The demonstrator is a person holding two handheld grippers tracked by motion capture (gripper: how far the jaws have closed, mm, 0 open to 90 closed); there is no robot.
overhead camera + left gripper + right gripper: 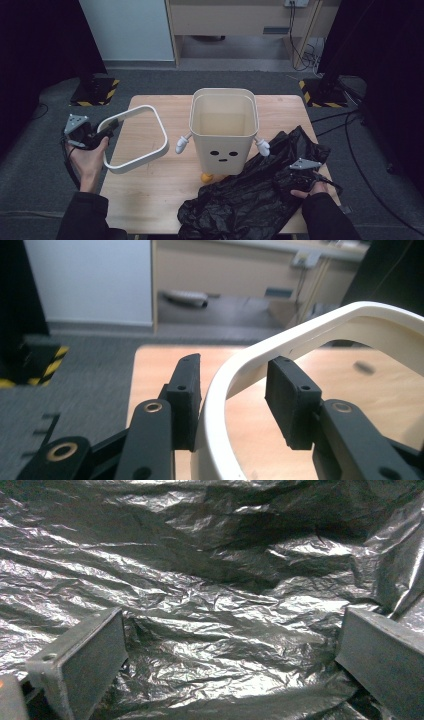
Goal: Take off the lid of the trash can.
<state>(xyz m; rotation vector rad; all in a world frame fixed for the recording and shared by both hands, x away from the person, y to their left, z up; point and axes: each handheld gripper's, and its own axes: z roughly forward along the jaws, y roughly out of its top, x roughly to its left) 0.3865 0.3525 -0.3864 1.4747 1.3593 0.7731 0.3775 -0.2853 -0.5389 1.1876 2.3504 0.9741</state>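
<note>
A white rounded-square ring [161, 131] hangs tilted over the left part of the wooden table [150, 192], its near-left corner in my left gripper [111, 127]. In the left gripper view the ring [360, 315] runs between the jaws of the left gripper [235, 362], which are shut on that corner. A cream bin [225, 147] with a face, small arms and yellow feet stands open-topped at mid-table. A crumpled black plastic bag [250, 200] lies at the front right. My right gripper [289, 176] rests on it. The right gripper [233, 615] is open, jaws wide apart over the bag [200, 555].
The table's left edge lies just under the left hand. Black-and-yellow striped floor plates [95, 92] sit beyond both far corners. Cables [350, 125] trail on the floor to the right, and a wooden desk [240, 20] stands behind.
</note>
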